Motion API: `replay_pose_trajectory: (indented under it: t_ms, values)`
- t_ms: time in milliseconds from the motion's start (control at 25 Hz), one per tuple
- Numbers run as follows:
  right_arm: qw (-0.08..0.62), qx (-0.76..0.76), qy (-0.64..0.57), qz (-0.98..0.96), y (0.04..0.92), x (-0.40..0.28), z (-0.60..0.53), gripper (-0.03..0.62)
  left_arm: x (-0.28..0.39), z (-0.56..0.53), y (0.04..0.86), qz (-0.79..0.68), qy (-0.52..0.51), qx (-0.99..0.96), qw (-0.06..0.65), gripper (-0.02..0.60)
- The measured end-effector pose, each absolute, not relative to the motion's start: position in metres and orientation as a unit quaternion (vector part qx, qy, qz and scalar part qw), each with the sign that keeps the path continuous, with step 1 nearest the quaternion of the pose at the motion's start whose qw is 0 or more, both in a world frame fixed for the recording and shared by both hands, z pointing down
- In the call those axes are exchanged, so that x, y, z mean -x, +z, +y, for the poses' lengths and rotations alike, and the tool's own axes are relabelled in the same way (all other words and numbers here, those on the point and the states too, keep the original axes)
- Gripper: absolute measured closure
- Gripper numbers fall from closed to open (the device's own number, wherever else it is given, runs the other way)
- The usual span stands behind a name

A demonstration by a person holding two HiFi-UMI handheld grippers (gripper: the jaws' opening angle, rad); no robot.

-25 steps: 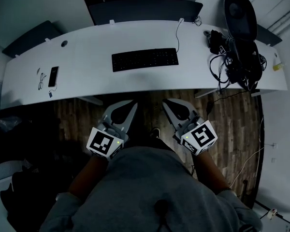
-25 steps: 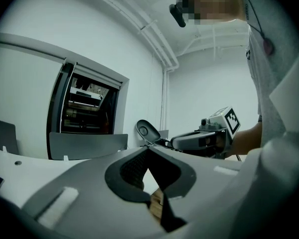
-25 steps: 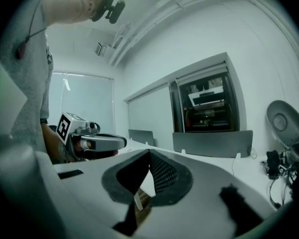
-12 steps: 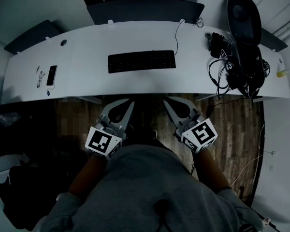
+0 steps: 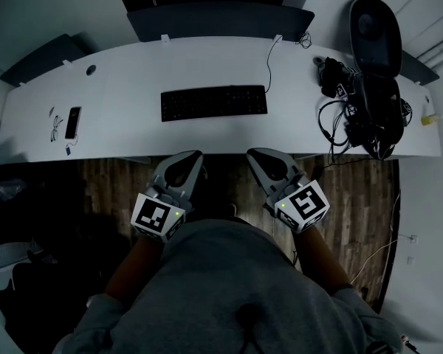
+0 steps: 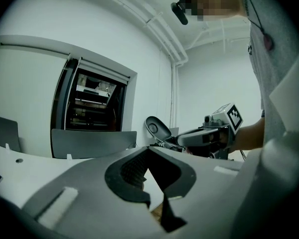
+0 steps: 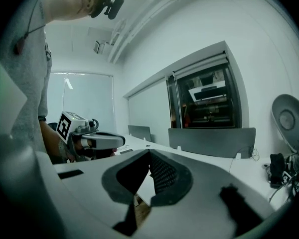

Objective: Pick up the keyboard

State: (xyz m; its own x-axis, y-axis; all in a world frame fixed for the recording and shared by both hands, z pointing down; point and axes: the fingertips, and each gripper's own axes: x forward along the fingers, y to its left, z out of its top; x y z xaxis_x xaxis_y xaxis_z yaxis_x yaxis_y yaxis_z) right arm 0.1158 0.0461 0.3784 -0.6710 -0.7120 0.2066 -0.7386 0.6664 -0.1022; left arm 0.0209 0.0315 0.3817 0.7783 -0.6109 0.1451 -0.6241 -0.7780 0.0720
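While both grippers had been held back over the wooden floor (image 5: 340, 190) a second ago, they had since come forward, so that in the head view their tips now lay at the near edge of the white desk (image 5: 133, 87). The left gripper (image 5: 190, 158) had its jaws clenched tip to tip with nothing between them, and the right gripper (image 5: 257, 157) was clenched and empty in the same way, which each gripper view confirmed. The keyboard (image 5: 214, 102) lay flat on the desk at twelve o'clock from the pair, well apart from both and untouched, its long side running across the person's front and its cable (image 5: 269, 57) leading away toward the grey divider panel (image 5: 218, 17) behind. A phone (image 5: 72, 122) rested at about ten o'clock from the left gripper, and a tangle of black cables and gear (image 5: 362, 102) sat at about two o'clock from the right, both clear of the keyboard. The advance suggested the reach had begun but the pick-up had not: the jaws would probably have to part before either could take an end of the keyboard, and the grippers seemed likely to spread toward its ends.
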Motion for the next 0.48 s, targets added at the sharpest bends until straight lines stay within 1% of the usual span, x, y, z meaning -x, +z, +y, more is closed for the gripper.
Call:
replay_pose_trajectory:
  t_ms: [480]
  values:
    - [0.102,-0.398,0.115,-0.904,0.401,-0.100,-0.058,0.588,0.002,-0.073,0.418,-0.329,0.080,-0.937,0.090,0.574]
